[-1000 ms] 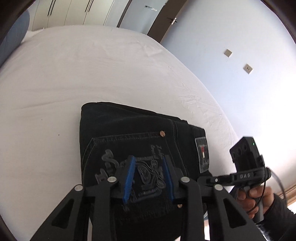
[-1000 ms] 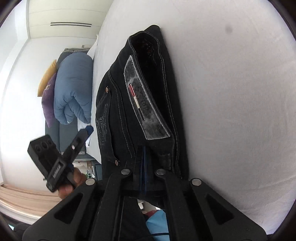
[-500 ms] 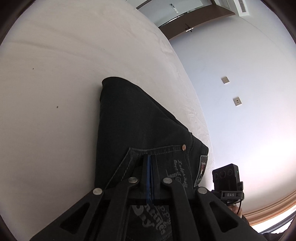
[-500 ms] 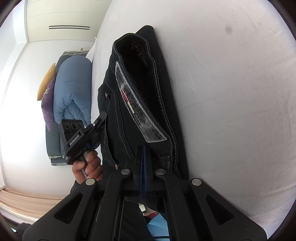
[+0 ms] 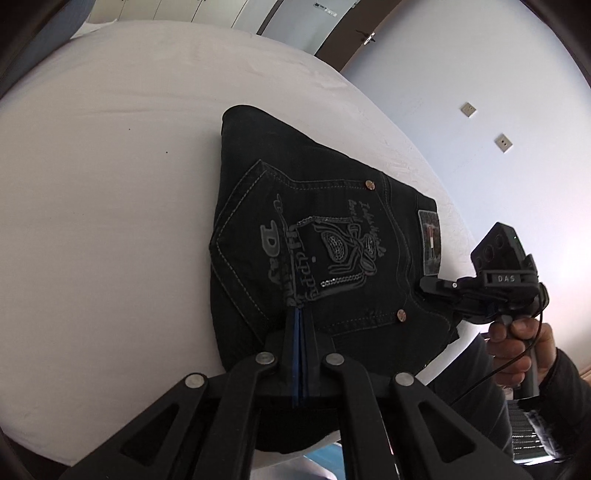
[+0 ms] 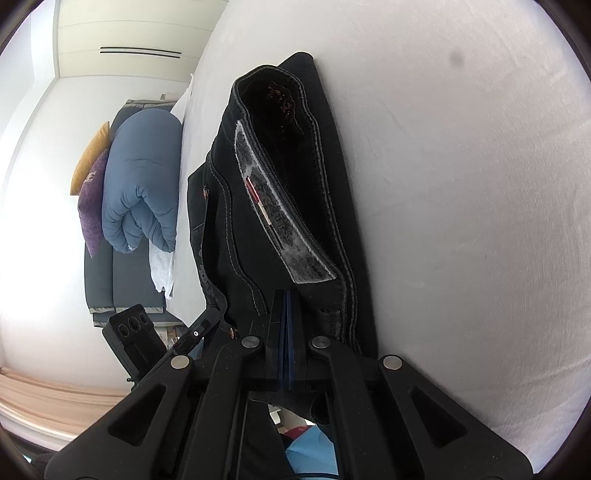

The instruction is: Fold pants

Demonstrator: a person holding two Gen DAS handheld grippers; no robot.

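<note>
Folded black jeans (image 5: pixel 314 221) lie on the white bed (image 5: pixel 110 184), back pocket up, with the near end hanging over the bed's edge. My left gripper (image 5: pixel 298 312) is shut and its blue pads meet on the pocket's lower part; no cloth shows between them. From the right wrist it appears low left (image 6: pixel 218 314), touching the jeans' side. My right gripper (image 6: pixel 286 295) is shut, tips against the waistband just under the grey patch (image 6: pixel 280 221) of the jeans (image 6: pixel 328 184). In the left wrist view that gripper (image 5: pixel 424 286) meets the waistband corner, with a person's hand (image 5: pixel 517 343) on it.
The bed (image 6: pixel 461 184) spreads wide beyond the jeans. A rolled blue duvet (image 6: pixel 144 184) with purple (image 6: pixel 90 206) and yellow (image 6: pixel 88 155) cushions lies on a grey couch beside the bed. A pale wall with two sockets (image 5: pixel 468 109) and a door (image 5: pixel 354 33) stand behind.
My left gripper went from open over the pocket to shut, swung in close, then drew back. Seen from the right wrist, it dropped lower beside the jeans. The waistband gapes wider.
</note>
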